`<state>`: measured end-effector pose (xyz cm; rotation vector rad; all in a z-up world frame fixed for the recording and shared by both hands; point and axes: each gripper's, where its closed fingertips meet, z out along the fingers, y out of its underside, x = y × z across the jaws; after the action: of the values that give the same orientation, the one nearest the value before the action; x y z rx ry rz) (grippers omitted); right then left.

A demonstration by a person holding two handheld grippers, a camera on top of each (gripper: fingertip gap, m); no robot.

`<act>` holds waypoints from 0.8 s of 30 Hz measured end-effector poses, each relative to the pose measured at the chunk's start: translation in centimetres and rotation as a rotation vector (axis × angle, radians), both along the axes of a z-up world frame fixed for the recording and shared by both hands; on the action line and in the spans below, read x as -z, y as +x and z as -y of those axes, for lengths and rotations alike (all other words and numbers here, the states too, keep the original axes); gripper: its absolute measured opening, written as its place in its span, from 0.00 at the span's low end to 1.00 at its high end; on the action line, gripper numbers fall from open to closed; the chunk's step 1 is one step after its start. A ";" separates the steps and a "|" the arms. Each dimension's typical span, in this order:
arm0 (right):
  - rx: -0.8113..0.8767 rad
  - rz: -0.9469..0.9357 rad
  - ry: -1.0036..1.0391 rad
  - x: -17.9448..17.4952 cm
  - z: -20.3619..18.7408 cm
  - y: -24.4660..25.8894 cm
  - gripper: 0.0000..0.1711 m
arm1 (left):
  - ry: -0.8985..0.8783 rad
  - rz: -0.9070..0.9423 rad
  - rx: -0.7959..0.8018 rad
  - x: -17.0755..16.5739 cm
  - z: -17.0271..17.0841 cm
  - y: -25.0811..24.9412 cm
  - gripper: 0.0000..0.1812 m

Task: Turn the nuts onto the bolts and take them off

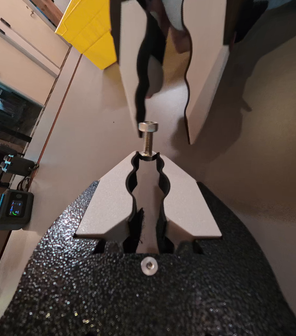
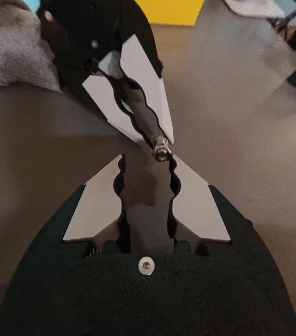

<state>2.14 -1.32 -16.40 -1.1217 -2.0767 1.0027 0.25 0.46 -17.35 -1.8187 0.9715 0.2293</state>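
Observation:
My left gripper [image 1: 147, 154] is shut on a steel nut [image 1: 147, 156] at its fingertips. A silver socket-head bolt [image 1: 147, 138] sits in the nut, head pointing away from me. My right gripper [image 1: 164, 139] comes from above, open; one of its fingers [image 1: 138, 116] touches the bolt head, the other stands apart. In the right wrist view, my right gripper [image 2: 148, 156] is open, the bolt head [image 2: 161, 154] is against its right fingertip [image 2: 175, 163], and the left gripper [image 2: 160, 142] is shut around the nut end.
Beige tabletop [image 1: 252, 163] lies under both grippers. A yellow bin [image 1: 92, 32] stands at the back, also in the right wrist view [image 2: 170, 11]. A black device with a lit screen [image 1: 14, 209] sits at the table's left edge. A grey sleeve [image 2: 7, 45] is behind the left gripper. Only a small space, under 4 cm, lies between the two pairs of fingers.

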 end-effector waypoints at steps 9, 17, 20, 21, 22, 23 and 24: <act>0.063 -0.033 -0.015 -0.8 -1.6 0.5 0.26 | 0.002 -0.005 0.000 0.0 0.0 0.0 0.09; -0.110 -0.256 0.046 -3.5 2.4 -0.5 0.27 | -0.001 -0.007 -0.007 0.0 0.0 0.0 0.09; 0.023 -0.150 0.005 -2.6 -0.4 -0.2 0.27 | 0.000 -0.006 -0.008 0.0 0.0 0.0 0.09; 0.059 -0.099 0.000 -1.9 -1.3 0.0 0.26 | 0.000 -0.007 -0.007 -0.1 0.0 0.0 0.09; 0.079 -0.060 0.005 -1.2 -1.9 0.3 0.25 | 0.000 -0.006 -0.007 -0.1 0.0 0.0 0.09; 0.084 -0.030 0.002 -0.7 -2.1 0.6 0.24 | 0.000 -0.004 -0.007 -0.1 0.0 0.0 0.09; 0.079 -0.005 -0.010 -0.4 -1.9 0.7 0.23 | -0.001 -0.002 -0.007 -0.1 0.0 0.0 0.09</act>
<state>2.85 0.61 -16.01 -1.1958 -2.0096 0.9782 0.23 0.50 -17.27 -1.8233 0.9673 0.2351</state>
